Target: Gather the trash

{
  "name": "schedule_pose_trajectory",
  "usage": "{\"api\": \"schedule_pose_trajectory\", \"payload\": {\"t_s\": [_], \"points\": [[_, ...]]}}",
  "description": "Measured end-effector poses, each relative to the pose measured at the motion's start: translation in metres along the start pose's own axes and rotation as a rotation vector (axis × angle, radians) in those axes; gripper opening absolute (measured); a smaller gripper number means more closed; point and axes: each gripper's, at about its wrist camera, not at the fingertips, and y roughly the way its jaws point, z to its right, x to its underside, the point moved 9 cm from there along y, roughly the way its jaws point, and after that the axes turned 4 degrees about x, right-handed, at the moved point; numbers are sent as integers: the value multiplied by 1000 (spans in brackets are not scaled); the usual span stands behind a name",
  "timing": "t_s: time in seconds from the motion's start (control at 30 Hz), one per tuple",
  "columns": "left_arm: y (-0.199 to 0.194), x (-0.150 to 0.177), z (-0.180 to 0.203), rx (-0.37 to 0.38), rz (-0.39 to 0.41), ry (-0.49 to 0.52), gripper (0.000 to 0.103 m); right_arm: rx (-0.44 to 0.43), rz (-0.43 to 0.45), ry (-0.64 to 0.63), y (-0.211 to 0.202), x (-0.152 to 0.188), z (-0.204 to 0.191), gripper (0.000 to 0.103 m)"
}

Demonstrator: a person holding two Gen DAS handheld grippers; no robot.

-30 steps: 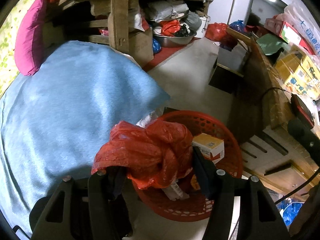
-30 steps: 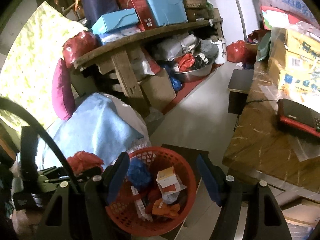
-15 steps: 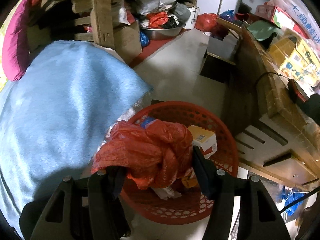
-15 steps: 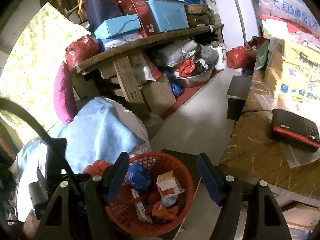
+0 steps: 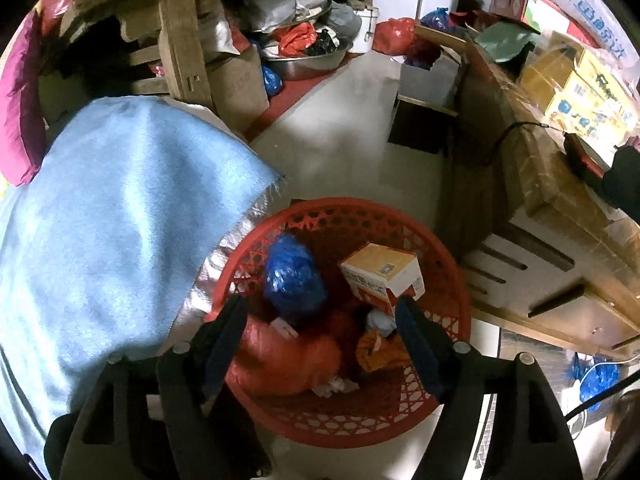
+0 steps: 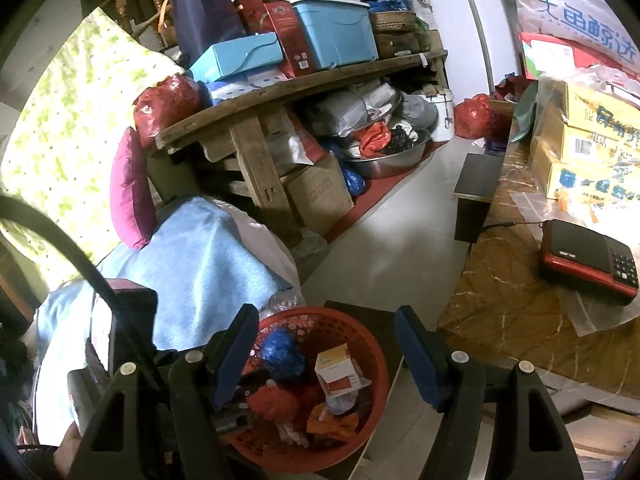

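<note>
Dropped since a second ago: red plastic bag (image 5: 288, 364) out of the left gripper (image 5: 320, 324), now lying inside the red basket (image 5: 448, 264) against its near-left wall. Left jaws opening, wide apart, nothing pressed between the pads; bag sits below and between them, not gripped. Camera also closer over the basket than before.

Left to right, left wrist view: pink cushion (image 5: 20, 112) at far left edge, light blue blanket (image 5: 120, 216) draped beside the basket with a silver foil edge touching the rim. Wooden bench (image 5: 184, 36) behind, steel basin (image 5: 308, 62) under it. In the basket: blue crumpled bag (image 5: 292, 276) left-centre, orange-and-white carton (image 5: 382, 276) tilted right of it, orange wrapper (image 5: 376, 354) near the right finger. Wooden table (image 5: 536, 184) at right, yellow boxes (image 5: 576, 84) on top.

Right wrist view: right gripper (image 6: 326, 348) unchanged, jaws apart, holding nothing, hovering above the same basket (image 6: 376, 356). Left gripper body visible low left at the basket rim. Red-and-black radio (image 6: 584, 264) on the table at right, well apart from the basket.
</note>
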Motion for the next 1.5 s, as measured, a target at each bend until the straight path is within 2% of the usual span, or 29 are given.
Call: {"api": "schedule_pose_trajectory", "payload": {"t_s": [0.2, 0.43, 0.5, 0.7, 0.77, 0.87, 1.03, 1.5], "points": [[-27, -7, -9, -2, 74, -15, 77, 8, 20, -3, -3, -3, -6, 74], [-84, -3, -36, -35, 194, -62, 77, 2, 18, -27, -3, 5, -30, 74], [-96, 3, -46, -38, 214, -97, 77, 7, 13, -36, -2, 10, -36, 78], [-121, 26, -71, -49, 250, -198, 79, 45, -60, -88, -2, 54, -50, 82], [-128, 34, -79, -54, 264, -223, 85, 44, -91, -98, -4, 70, -53, 82], [-139, 44, -86, -64, 288, -242, 87, 36, -141, -112, -10, 95, -60, 82], [-150, 56, -89, -88, 295, -238, 87, 29, -172, -167, -18, 115, -74, 82], [-148, 59, -81, -110, 279, -216, 87, 26, -156, -160, -24, 111, -79, 82]]}}
